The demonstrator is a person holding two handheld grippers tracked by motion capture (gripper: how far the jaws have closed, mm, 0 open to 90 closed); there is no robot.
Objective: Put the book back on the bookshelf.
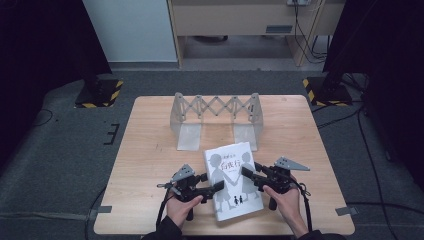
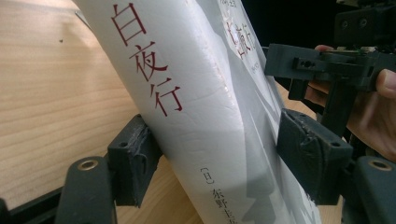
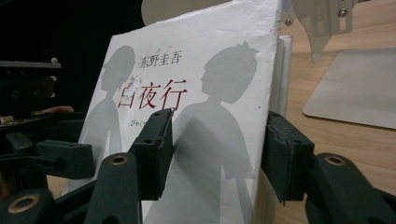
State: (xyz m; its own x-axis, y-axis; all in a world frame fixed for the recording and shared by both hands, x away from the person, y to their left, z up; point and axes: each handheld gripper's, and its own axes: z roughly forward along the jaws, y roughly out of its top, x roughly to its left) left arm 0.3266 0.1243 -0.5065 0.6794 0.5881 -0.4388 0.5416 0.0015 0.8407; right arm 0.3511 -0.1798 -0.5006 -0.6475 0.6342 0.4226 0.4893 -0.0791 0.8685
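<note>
From above, the book (image 1: 232, 180) lay near the front of the table (image 1: 150, 150), just ahead of the person, with a gripper on each side of it. The left gripper (image 1: 218, 185) came in at the book's left edge, jaws about the spine. The right gripper (image 1: 247, 172) came in from the other side, jaws about the right edge, a hand (image 1: 287, 200) behind it. Past the book, well beyond both grippers, stood the rack (image 1: 216, 120), a grey folding stand with two flat plates on the wood.

Along the left gripper (image 2: 219, 154), the book (image 2: 196, 107) stood up between the jaws, spine towards the camera, red characters running down it. One pad (image 2: 133, 156) sat against the spine's left side, the other (image 2: 308, 151) against the cover on the right; the jaws held the book at a middling width. Beyond the cover hung the right gripper (image 2: 322, 65) with fingers (image 2: 373, 102) behind it. The table (image 2: 46, 93) ran off to the left of the jaws.

Along the right gripper (image 3: 217, 151), the cover faced the camera: two grey silhouettes and a red title on the book (image 3: 205, 93). One pad lay on the cover, the other at the page edge, so the jaws clasped it. The left gripper (image 3: 42, 149) showed dark off to the left. To the right, behind the book, sat the rack (image 3: 355, 88).
</note>
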